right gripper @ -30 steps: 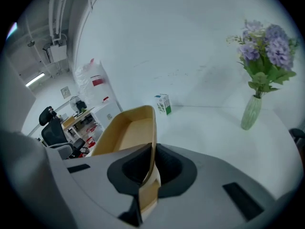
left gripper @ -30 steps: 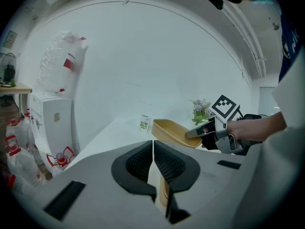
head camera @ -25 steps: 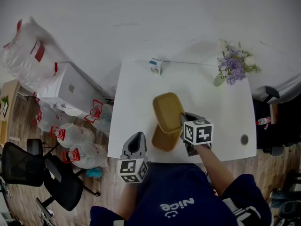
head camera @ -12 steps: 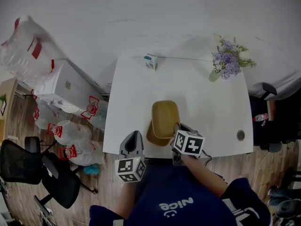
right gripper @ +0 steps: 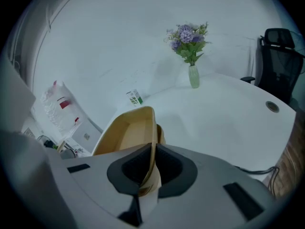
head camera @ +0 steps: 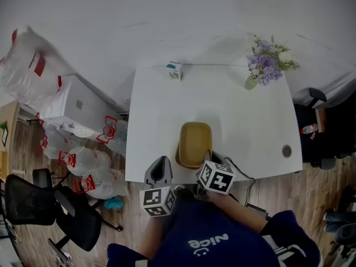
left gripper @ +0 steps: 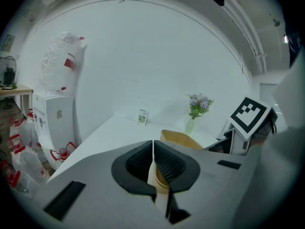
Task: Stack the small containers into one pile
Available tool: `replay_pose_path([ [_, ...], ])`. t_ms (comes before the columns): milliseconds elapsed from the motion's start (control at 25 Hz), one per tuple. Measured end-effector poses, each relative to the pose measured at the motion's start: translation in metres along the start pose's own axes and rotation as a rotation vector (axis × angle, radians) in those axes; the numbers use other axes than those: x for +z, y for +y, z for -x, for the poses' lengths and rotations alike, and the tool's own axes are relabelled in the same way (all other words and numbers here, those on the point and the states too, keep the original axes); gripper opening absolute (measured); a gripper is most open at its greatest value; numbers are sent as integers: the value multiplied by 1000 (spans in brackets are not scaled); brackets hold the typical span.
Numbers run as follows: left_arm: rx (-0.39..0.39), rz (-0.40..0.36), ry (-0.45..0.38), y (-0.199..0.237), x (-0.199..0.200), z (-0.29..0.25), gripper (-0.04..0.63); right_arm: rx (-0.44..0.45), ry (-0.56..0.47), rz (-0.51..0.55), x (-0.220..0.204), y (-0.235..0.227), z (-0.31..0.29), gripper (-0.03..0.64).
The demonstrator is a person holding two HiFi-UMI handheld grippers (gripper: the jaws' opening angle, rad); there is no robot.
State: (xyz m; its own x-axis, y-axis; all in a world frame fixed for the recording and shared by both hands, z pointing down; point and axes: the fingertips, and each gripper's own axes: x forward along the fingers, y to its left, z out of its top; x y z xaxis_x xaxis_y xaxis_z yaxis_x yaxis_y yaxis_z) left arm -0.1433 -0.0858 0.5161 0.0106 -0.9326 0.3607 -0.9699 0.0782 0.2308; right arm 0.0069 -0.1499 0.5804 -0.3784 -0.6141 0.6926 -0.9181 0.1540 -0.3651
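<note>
The right tool [head camera: 208,158] is pinching the rim of the upper tan container [head camera: 195,139], which is sitting inside the lower container [head camera: 180,159] at the counter [head camera: 245,121] edge. The left tool [head camera: 160,164] is hovering alongside, clenched and empty.

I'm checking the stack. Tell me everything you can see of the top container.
The top container is a tan, smooth, plastic-looking rectangular tub with rounded corners, open side up and empty. It sits nested in a lower container, slightly offset, near the front edge of the table. The right gripper has its jaws shut on its near rim.
</note>
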Motion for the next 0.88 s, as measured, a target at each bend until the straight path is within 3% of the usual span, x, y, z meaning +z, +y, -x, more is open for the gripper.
replay_pose_path([
  [440,-96,-37,18,34,4,25,26,-186,-80,-128,-14,6,7,55],
  [880,-139,-40,9,41,1,35,26,-218,-84,-75,-35,13,13,55],
])
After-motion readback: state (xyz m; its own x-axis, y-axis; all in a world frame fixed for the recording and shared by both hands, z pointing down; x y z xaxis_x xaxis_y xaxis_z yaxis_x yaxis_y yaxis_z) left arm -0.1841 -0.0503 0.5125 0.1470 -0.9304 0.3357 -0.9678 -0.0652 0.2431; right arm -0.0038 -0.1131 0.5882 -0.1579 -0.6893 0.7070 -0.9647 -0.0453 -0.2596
